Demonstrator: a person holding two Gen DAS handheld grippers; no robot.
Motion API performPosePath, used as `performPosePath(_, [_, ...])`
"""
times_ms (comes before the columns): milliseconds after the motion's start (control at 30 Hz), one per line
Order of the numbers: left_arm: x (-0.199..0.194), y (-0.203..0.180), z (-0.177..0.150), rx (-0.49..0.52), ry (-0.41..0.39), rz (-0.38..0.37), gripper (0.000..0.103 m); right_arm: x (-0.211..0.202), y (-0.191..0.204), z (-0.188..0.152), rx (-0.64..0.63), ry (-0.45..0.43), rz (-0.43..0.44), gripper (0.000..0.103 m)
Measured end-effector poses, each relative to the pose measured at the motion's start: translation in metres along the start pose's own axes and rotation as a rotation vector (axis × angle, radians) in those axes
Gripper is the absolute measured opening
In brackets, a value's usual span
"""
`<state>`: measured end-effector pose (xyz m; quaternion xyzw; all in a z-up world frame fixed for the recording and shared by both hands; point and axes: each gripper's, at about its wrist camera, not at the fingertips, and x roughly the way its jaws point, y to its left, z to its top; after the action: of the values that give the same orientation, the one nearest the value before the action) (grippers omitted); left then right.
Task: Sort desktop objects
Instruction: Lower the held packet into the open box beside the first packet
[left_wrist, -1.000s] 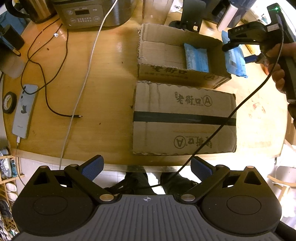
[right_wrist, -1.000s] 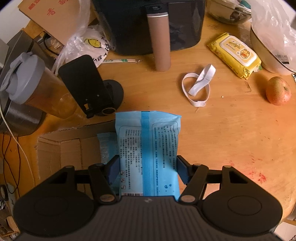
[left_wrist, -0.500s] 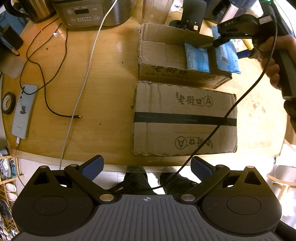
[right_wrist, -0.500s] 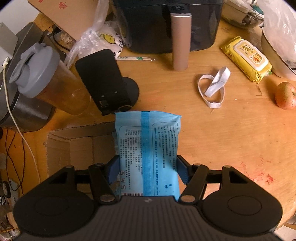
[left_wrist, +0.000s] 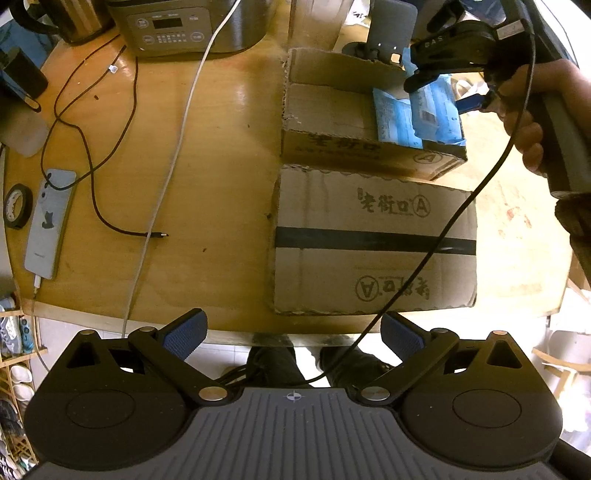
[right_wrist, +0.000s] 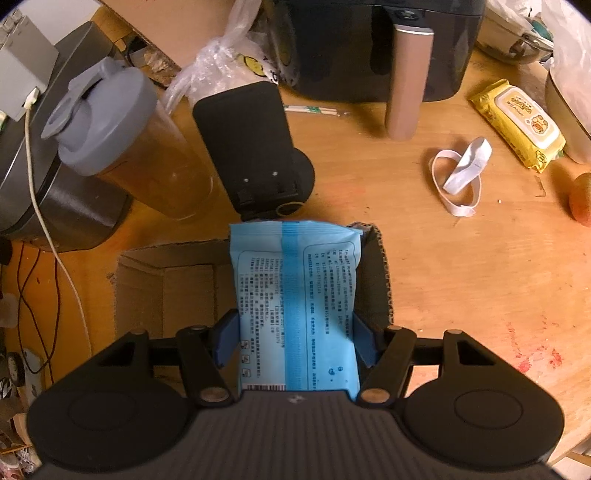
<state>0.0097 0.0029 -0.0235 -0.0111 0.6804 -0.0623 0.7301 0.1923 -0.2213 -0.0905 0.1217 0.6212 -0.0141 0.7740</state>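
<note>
Wooden table (right_wrist: 461, 266) messy. Right gripper (right_wrist: 295, 338) squeezes blue pack (right_wrist: 295, 295), long side pointing forward, hanging over open box (right_wrist: 166, 280). Box right below. Left gripper (left_wrist: 291, 332) empty, wide apart, far back.

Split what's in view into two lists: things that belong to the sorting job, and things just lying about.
In the job:
right gripper, shut on the blue packet
open cardboard box, one blue pack already inside

Lying about:
closed taped box
phone
tape roll
yellow wipes
white strap
shaker bottle
</note>
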Motion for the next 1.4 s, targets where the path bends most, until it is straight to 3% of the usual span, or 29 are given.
performPosePath(1400, [0.003,0.011,0.006,-0.025,0.001,-0.010,0.103,0.020,0.066,-0.001,-0.015,0.020,0.040,0.062])
